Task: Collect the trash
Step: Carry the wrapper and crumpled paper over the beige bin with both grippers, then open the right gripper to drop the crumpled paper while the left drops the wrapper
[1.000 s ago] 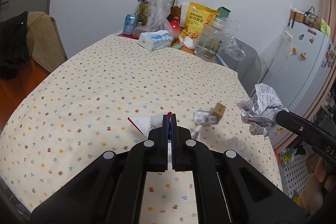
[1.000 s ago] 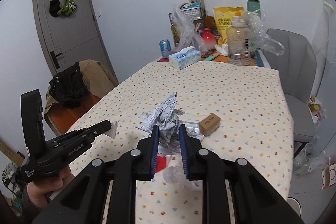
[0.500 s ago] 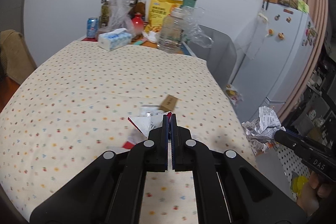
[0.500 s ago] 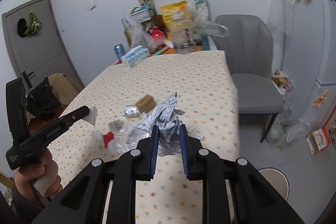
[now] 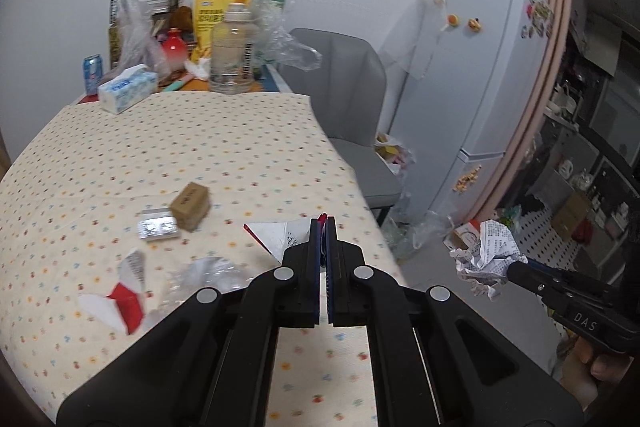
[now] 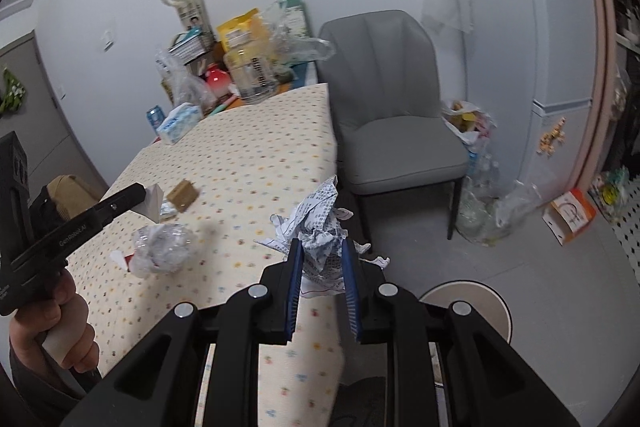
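Observation:
My left gripper (image 5: 322, 223) is shut on a white and red paper wrapper (image 5: 276, 235) and holds it above the table's right edge; it also shows in the right wrist view (image 6: 154, 201). My right gripper (image 6: 320, 247) is shut on a crumpled printed paper ball (image 6: 320, 223), held past the table's right edge above the floor; the ball shows in the left wrist view (image 5: 486, 253). On the dotted tablecloth (image 5: 200, 147) lie a small brown box (image 5: 190, 205), a foil blister pack (image 5: 158, 227), crumpled clear plastic (image 5: 208, 273) and a red and white scrap (image 5: 120, 299).
A round white bin lid (image 6: 468, 301) is on the floor below my right gripper. A grey chair (image 6: 388, 123) stands beside the table, a white fridge (image 5: 480, 87) behind it. Bags, a bottle (image 5: 234, 55), a tissue box (image 5: 126, 87) and a can crowd the table's far end.
Both grippers have swung to the right with their loads. The paper ball has moved off the table and over the floor. The bin lid has come into the right wrist view.

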